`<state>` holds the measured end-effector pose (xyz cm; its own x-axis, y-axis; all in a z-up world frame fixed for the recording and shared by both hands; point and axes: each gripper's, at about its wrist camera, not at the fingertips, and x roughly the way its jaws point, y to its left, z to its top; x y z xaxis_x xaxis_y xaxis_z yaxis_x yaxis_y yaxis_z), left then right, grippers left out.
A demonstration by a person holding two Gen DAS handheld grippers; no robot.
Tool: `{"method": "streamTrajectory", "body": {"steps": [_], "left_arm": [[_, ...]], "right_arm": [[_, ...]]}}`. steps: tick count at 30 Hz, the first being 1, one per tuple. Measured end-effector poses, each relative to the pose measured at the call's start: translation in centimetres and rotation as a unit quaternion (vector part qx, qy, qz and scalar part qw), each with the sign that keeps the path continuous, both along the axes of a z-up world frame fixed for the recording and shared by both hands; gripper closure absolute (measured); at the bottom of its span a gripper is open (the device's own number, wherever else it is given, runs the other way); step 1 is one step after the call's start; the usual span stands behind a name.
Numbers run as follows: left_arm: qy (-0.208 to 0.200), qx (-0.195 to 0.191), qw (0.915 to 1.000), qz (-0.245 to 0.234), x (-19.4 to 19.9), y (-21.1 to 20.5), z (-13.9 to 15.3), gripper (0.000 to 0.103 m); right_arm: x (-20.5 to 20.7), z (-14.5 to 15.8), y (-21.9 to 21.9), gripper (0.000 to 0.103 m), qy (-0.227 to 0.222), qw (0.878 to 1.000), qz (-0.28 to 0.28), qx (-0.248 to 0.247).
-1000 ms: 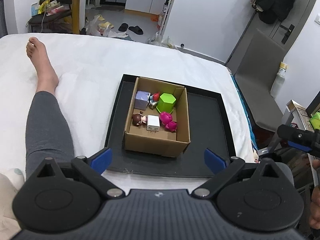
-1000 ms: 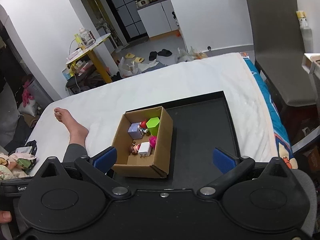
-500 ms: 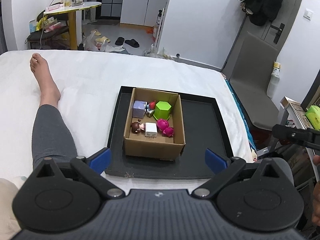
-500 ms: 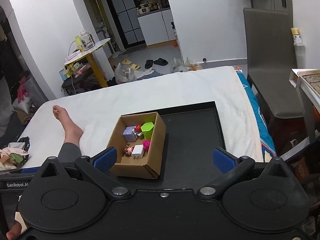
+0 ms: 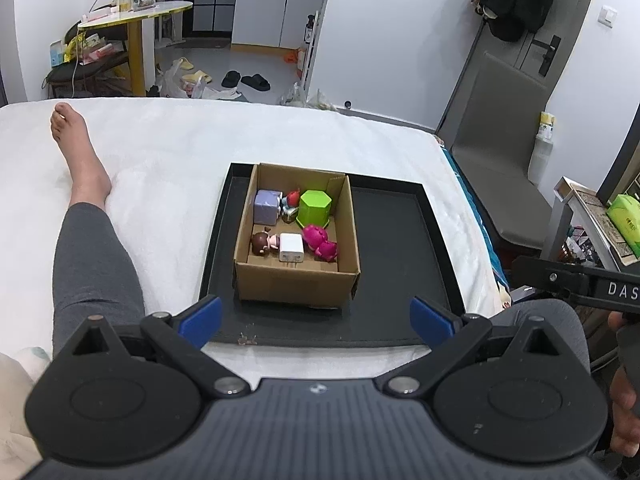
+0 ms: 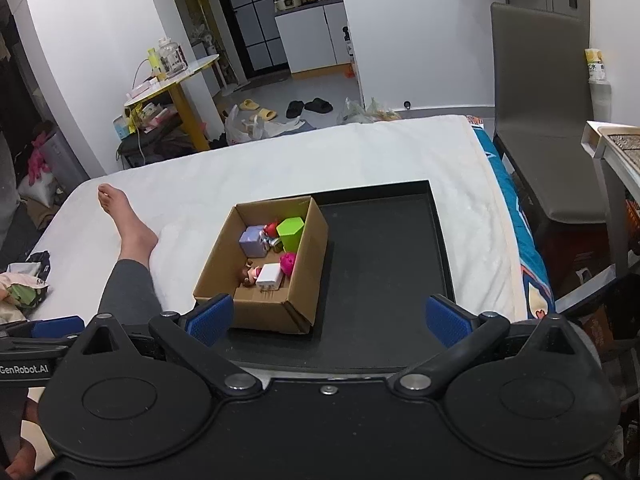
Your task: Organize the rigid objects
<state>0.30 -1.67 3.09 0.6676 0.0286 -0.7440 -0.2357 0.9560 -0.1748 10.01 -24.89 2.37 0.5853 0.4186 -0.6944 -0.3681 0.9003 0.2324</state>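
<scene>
An open cardboard box [image 5: 296, 284] [image 6: 294, 304] stands on the left part of a black tray [image 5: 400, 256] [image 6: 384, 264] on a white bed. Inside lie a lilac cube [image 5: 266, 207] [image 6: 254, 241], a green hexagonal block [image 5: 315, 207] [image 6: 291, 232], a white charger plug [image 5: 291, 247] [image 6: 269, 276], a pink toy [image 5: 319, 242] [image 6: 288, 262], a brown-haired doll [image 5: 262, 243] and a small red figure [image 5: 293, 199]. My left gripper [image 5: 316, 314] is open and empty, held back from the box's near wall. My right gripper [image 6: 328, 316] is open and empty, above the tray's near edge.
A person's leg in grey trousers [image 5: 90, 256] [image 6: 128, 284] with a bare foot [image 5: 78, 148] lies on the bed left of the tray. A grey chair [image 5: 500, 160] [image 6: 544, 128] and a side table [image 5: 592, 216] stand past the bed's right edge.
Both grippers have pulled back and risen from the box, which now looks smaller and more centred. Both stay open and empty. The things in the box have not moved.
</scene>
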Motion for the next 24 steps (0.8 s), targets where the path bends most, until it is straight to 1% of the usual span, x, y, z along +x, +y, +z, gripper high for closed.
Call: {"method": "streamTrajectory", "body": {"steps": [9,24], "left_arm": [[0.007,0.0,1.0,-0.007,0.1,-0.43,-0.43,0.003],[0.015,0.001,0.9998,-0.012,0.36,-0.67,-0.69,0.003]], "right_arm": [[-0.28,-0.45,0.18,0.0,0.004,1.0,0.01,-0.002],[-0.1,-0.6,0.08,0.0,0.006,1.0,0.01,-0.003]]}}
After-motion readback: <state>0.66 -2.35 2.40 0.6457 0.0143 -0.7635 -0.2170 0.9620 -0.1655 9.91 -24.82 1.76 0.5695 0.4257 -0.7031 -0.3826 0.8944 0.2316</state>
